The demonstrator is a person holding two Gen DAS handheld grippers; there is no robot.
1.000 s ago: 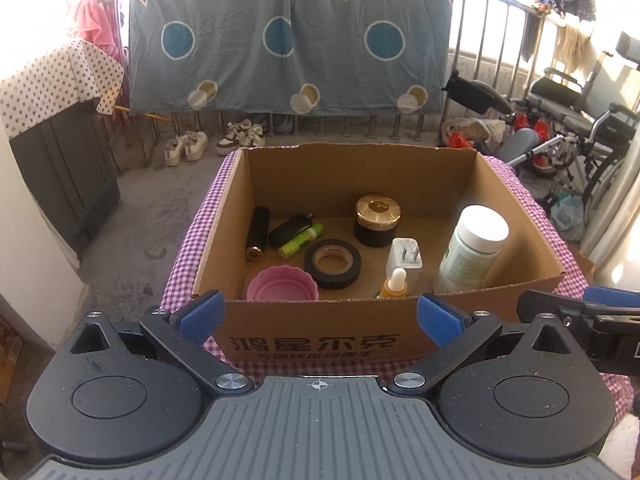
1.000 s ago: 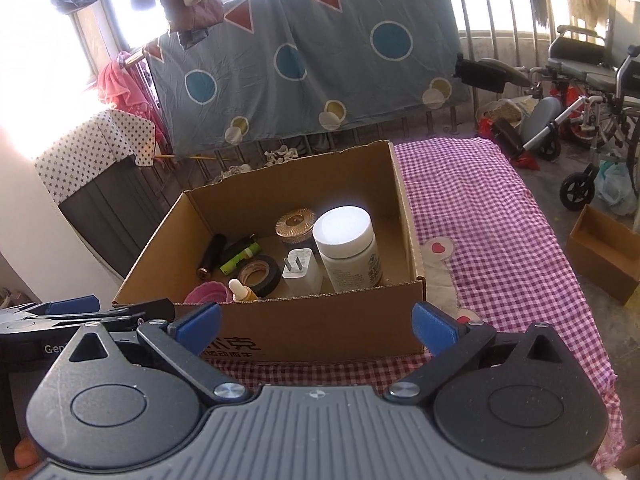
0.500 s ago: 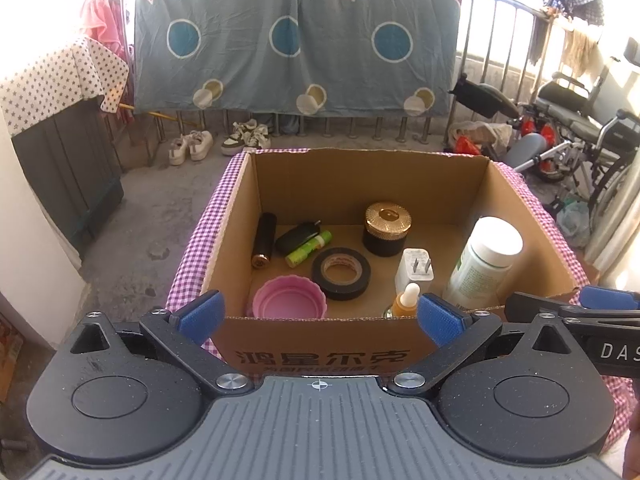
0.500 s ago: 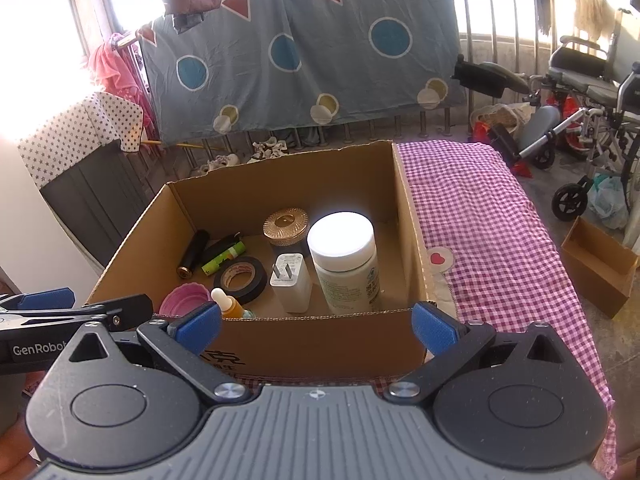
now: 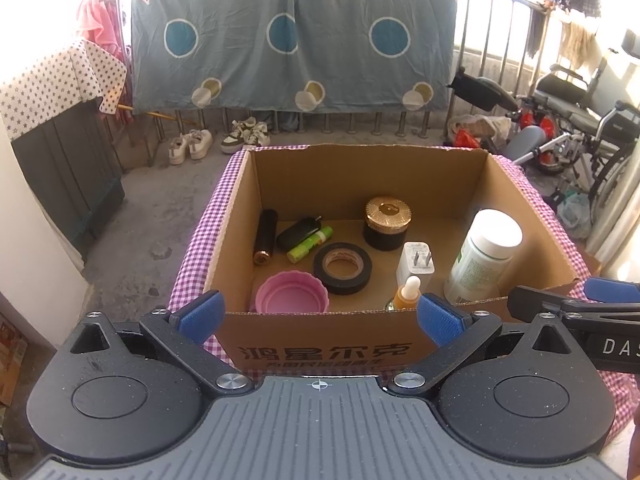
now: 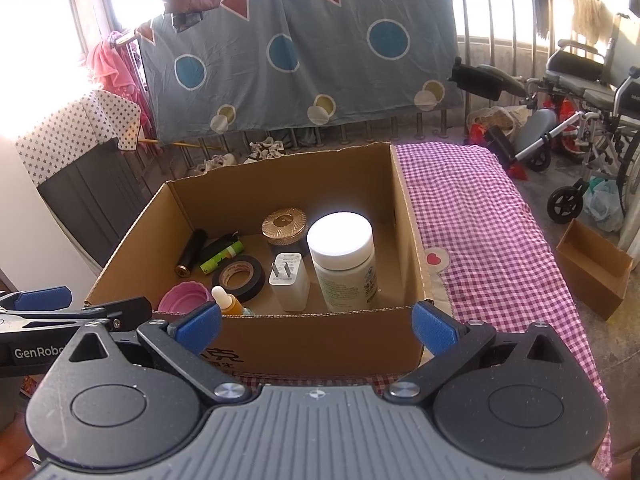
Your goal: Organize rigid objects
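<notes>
An open cardboard box [image 5: 320,344] [image 6: 408,240] stands on a purple checked cloth [image 6: 480,232]. Inside lie a black tape roll [image 5: 342,267], a pink lid [image 5: 292,298], a white charger plug [image 5: 415,262], a white bottle [image 5: 486,252] [image 6: 344,256], a gold-lidded black jar [image 5: 386,222], a black tube [image 5: 266,236], a green stick [image 5: 310,243] and a small dropper bottle [image 5: 408,294]. My left gripper [image 5: 320,318] is open and empty, held before the box's near wall. My right gripper [image 6: 316,326] is open and empty beside it.
A small empty cardboard box [image 6: 592,268] sits on the floor at the right. A wheelchair [image 6: 580,92] and a railing hung with a blue sheet [image 5: 292,40] stand behind. A dark cabinet [image 5: 64,168] is at the left.
Both grippers have risen and tilted, so I see deeper into the box. Both stay open and empty. Nothing in the box has moved.
</notes>
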